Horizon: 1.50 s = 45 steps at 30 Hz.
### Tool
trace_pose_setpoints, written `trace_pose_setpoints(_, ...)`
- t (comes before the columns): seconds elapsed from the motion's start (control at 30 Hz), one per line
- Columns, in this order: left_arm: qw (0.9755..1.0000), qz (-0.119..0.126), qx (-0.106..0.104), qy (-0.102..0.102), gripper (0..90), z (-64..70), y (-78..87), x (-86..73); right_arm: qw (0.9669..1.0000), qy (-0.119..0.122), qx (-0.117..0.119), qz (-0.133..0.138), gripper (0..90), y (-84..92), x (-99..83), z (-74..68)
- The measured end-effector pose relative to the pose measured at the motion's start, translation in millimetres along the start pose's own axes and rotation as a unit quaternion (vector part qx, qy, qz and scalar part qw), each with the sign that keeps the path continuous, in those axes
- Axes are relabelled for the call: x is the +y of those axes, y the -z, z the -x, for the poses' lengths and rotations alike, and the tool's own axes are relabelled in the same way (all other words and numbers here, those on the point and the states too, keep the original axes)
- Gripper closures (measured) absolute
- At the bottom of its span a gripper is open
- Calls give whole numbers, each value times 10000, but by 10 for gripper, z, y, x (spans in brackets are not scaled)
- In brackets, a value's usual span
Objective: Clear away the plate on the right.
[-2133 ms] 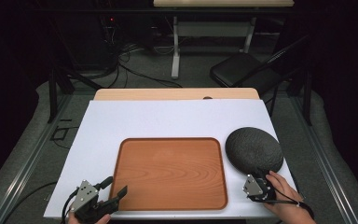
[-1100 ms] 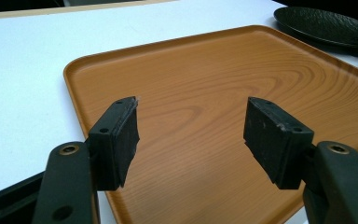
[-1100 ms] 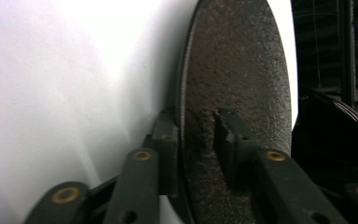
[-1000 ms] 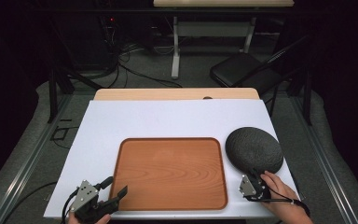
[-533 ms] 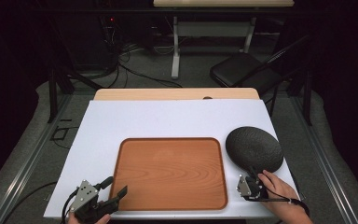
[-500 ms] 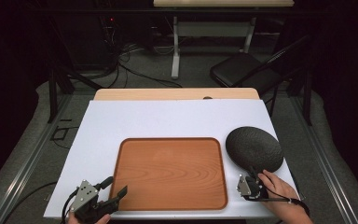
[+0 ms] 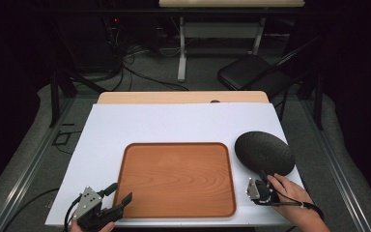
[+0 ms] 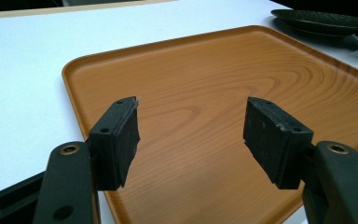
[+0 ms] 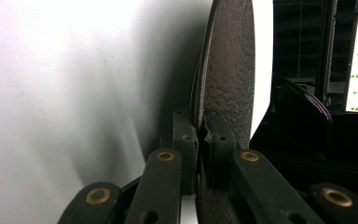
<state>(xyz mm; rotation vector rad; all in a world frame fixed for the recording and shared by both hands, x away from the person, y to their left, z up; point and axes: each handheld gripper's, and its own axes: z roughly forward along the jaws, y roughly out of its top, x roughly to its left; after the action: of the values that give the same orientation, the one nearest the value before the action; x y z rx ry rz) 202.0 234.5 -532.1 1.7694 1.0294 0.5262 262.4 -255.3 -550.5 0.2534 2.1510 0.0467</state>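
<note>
Plate [image 7: 264,152], dark and rough-textured, sits on the white table [image 7: 174,123] at about 3 o'clock from the wooden tray [image 7: 176,179], just beside the tray's right edge and apart from it. Its near rim, at roughly 6 o'clock on the plate, lies between the 2 jaws of the right gripper [image 7: 262,180].

In the right gripper view the plate [image 9: 230,70] appears edge-on, running up from the right gripper [image 9: 199,140] toward 12 o'clock. 1 pad presses on each face of the rim, with no gap visible on either side. The jaws have just been closing and now stand clamped on the rim. The plate looks tilted, with the gripped edge lifted off the table, though the shadow beneath makes this uncertain.

Left gripper [image 7: 118,193] rests at the tray's near-left corner, at about 7 o'clock from the tray's centre. In the left gripper view its 2 jaws stand wide apart with nothing between the fingers [image 8: 121,135], over bare tray [image 8: 214,84] surface. The plate [image 8: 321,21] appears in that view at about 1 o'clock, well apart from these jaws.
</note>
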Motion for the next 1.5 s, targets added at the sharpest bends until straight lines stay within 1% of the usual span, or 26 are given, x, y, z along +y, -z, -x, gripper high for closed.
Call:
trace_pose_setpoints(0.03,10000,-1,-4,1,355,0,-1,0,10000,78,-18,35,857,4,0,24)
trace_pose_setpoints(0.07,10000,-3,-2,-1,355,1,-1,0,10000,-18,-35,51,861,5,-4,24)
trace_pose_setpoints(0.13,10000,0,5,3,355,3,-3,0,10000,21,-46,56,867,17,-2,62)
trace_pose_setpoints(0.17,10000,-5,2,1,355,3,-4,0,10000,-14,-15,11,870,27,0,80)
trace_pose_setpoints(0.2,10000,-5,2,1,355,3,-4,0,10000,3,-16,-12,872,35,3,104)
trace_pose_setpoints(0.27,10000,-13,1,3,355,1,-5,-1,10000,-7,47,0,872,40,8,155)
trace_pose_setpoints(0.3,10000,-5,0,2,355,-1,-2,0,10000,-49,86,1,872,41,8,169)
trace_pose_setpoints(0.53,10000,-9,-7,20,355,-4,-6,-2,10000,5,90,-39,873,45,17,180)
trace_pose_setpoints(0.6,10000,-12,-7,22,355,-2,-8,-3,9999,-29,115,-49,874,51,17,197)
trace_pose_setpoints(0.63,10000,-13,-6,16,355,-4,-8,-3,9999,-85,125,-20,874,47,13,197)
trace_pose_setpoints(0.73,10000,0,-9,49,356,-2,-11,-4,9999,-69,144,-10,874,49,11,218)
trace_pose_setpoints(0.8,10000,-1,-9,50,356,-2,-13,-4,9998,26,173,-38,875,53,15,235)
trace_pose_setpoints(0.9,10000,-16,-7,25,356,-3,-12,-3,9997,63,196,-111,874,61,26,243)
trace_pose_setpoints(1.07,10000,-4,-10,49,356,-2,-17,-4,9997,95,197,-81,873,61,28,258)
trace_pose_setpoints(1.17,10000,-17,-5,40,356,-7,-18,-4,9997,179,158,-76,867,72,33,271)
trace_pose_setpoints(1.33,10000,-16,-7,43,356,-8,-20,-5,9999,112,116,-34,855,105,39,316)
trace_pose_setpoints(1.37,10000,-20,3,40,356,-6,-19,-4,9998,124,115,-56,852,117,45,325)
trace_pose_setpoints(1.4,10000,-10,4,53,357,-3,-20,-5,9997,203,104,-5,847,136,57,341)
trace_pose_setpoints(1.43,10000,-11,3,51,356,-3,-20,-5,9998,175,93,-31,846,150,62,337)
trace_pose_setpoints(1.5,10000,-20,4,39,357,-6,-18,-5,9996,252,67,50,845,173,80,347)
